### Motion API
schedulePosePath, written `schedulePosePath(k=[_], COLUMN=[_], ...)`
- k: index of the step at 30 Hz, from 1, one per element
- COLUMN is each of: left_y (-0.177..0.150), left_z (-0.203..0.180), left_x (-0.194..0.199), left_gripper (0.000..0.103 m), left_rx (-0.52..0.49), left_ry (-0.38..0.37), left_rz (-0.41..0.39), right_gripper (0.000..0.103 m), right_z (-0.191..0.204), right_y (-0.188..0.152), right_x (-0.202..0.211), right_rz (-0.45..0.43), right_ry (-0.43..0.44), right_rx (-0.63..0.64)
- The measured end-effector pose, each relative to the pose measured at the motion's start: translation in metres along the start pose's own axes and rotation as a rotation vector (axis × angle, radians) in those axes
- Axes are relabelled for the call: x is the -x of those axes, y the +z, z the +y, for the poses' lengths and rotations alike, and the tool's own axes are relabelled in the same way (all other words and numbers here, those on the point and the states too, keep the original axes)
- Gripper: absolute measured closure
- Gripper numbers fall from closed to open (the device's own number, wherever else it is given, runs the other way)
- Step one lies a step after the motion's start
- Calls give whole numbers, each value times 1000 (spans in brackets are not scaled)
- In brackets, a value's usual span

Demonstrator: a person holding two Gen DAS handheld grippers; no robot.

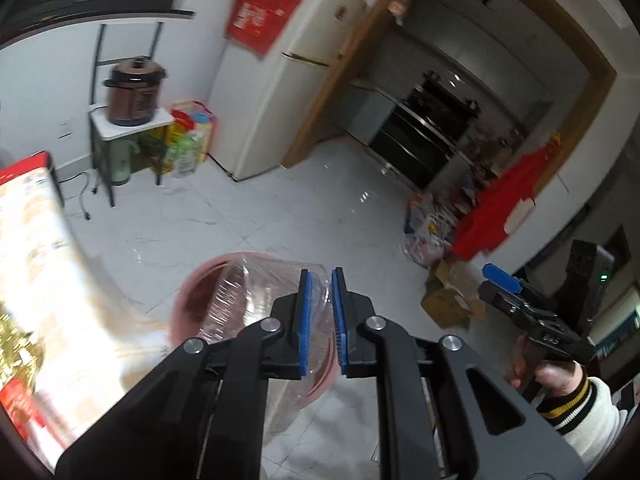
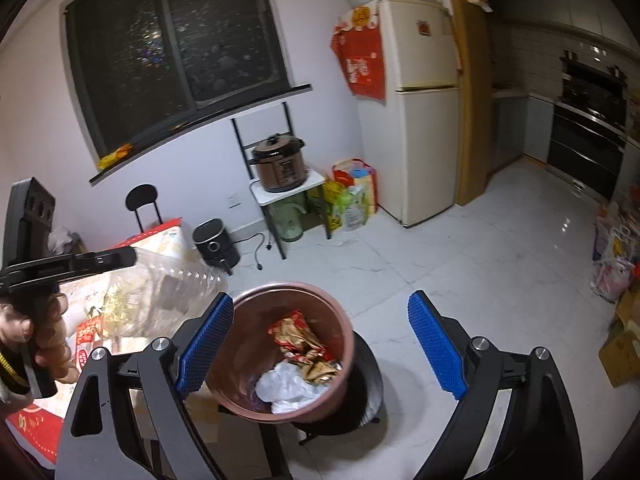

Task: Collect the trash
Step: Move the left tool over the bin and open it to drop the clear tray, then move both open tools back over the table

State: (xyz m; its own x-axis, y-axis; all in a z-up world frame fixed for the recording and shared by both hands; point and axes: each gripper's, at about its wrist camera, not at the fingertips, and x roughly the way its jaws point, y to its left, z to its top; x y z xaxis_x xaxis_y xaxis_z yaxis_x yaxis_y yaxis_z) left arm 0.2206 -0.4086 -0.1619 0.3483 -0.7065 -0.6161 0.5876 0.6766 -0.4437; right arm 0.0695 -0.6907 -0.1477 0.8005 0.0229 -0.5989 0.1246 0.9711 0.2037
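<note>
Left tongs (image 1: 320, 312) nearly closed, pads clamped on clear plastic; right tongs (image 2: 320, 344) spread wide, unloaded

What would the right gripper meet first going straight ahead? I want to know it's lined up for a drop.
Most likely the bin: it sits between the open right gripper's fingers, wrappers and white paper inside. Depth is unclear, so the gripper may be above the rim.

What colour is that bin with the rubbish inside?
The trash bin is reddish-brown, clearest in the right wrist view.
</note>
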Motion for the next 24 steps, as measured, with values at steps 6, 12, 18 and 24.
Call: schedulePosePath(k=[6, 12, 18, 24], left_y=[1, 5, 11, 7], left_z=[-8, 1, 6, 26], left_x=[-57, -44, 6, 77], left_gripper=[25, 18, 9, 6], left_rx=[-63, -29, -43, -22], left_ry=[75, 106, 179, 295], left_rz=[97, 57, -29, -119], right_gripper=[15, 15, 7, 5], right_z=[-19, -24, -6, 19], right_y=[-11, -16, -7, 7], right_x=[9, 14, 16, 18], right_rz=[10, 9, -4, -45], right_ry=[-40, -48, -30, -18], right_rx=[-38, -67, -39, 6])
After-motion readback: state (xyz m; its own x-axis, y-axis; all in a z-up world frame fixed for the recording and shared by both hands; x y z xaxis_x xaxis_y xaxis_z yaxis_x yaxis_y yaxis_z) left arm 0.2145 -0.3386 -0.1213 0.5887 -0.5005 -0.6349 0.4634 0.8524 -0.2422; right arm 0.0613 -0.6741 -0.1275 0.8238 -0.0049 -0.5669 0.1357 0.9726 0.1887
